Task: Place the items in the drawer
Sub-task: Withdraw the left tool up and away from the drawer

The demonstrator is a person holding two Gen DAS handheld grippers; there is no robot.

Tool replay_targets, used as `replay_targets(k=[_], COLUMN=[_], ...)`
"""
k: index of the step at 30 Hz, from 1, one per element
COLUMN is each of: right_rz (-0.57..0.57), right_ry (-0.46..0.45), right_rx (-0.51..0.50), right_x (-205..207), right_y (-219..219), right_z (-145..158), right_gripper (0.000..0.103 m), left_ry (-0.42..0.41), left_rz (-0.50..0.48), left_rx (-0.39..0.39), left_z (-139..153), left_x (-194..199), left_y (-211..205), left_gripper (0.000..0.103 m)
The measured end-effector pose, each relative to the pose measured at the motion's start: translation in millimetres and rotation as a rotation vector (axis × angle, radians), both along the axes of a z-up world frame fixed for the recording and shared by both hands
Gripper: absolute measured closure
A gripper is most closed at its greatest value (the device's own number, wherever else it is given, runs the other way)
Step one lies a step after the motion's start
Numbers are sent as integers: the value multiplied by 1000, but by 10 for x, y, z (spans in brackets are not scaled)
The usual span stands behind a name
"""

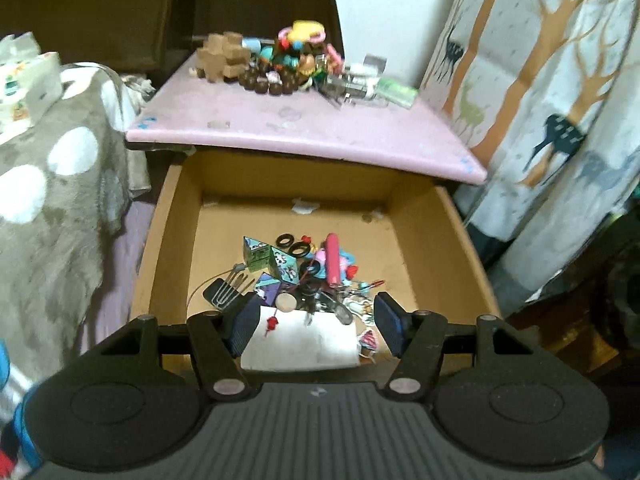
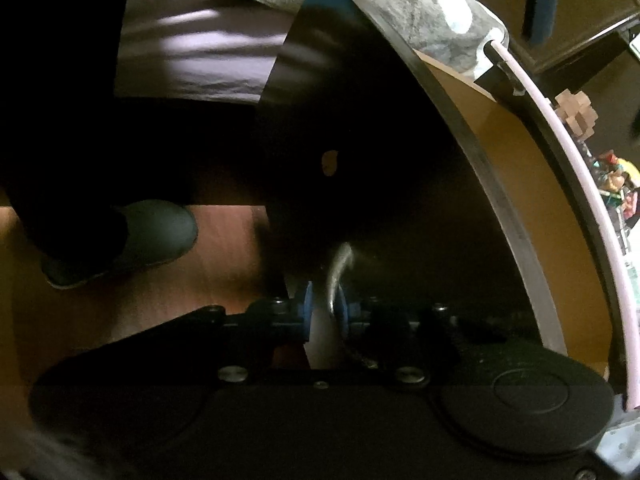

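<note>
The open wooden drawer [image 1: 176, 240] holds a pile of small items [image 1: 304, 264]: patterned cubes, black rings, a pink stick, a white card. My left gripper [image 1: 316, 324] is open and empty, above the drawer's front edge. More items [image 1: 288, 64] lie heaped on the pink cabinet top [image 1: 304, 132]. My right gripper [image 2: 323, 312] is shut on the drawer's metal handle [image 2: 338, 268], against the dark drawer front [image 2: 360, 120]. The drawer's wooden side shows in the right wrist view [image 2: 520, 200].
A grey spotted blanket [image 1: 52, 192] lies on the bed to the left. A tree-print curtain [image 1: 552, 92] hangs on the right. A person's slippered foot [image 2: 132, 236] stands on the wooden floor [image 2: 224, 264] beside the drawer front.
</note>
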State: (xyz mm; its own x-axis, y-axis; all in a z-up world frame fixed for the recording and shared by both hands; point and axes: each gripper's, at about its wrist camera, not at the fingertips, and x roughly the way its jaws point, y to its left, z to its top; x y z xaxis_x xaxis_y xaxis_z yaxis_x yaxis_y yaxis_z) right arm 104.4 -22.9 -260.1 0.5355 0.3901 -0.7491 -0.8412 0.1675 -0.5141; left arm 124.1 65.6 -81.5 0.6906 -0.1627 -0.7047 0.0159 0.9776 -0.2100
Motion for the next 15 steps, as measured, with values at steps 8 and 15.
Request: replay_targets(k=[8, 15], right_rz=[-59, -123], right_ry=[-44, -6], right_rx=[-41, -53], right_x=[-45, 11], right_y=[41, 73], right_z=[22, 95], right_gripper=[92, 95], left_ry=[-46, -83], left_rz=[15, 108], left_rx=[-14, -97], left_z=[-16, -84], left_x=[-685, -1096], left_y=[126, 375], left_gripper=[41, 41])
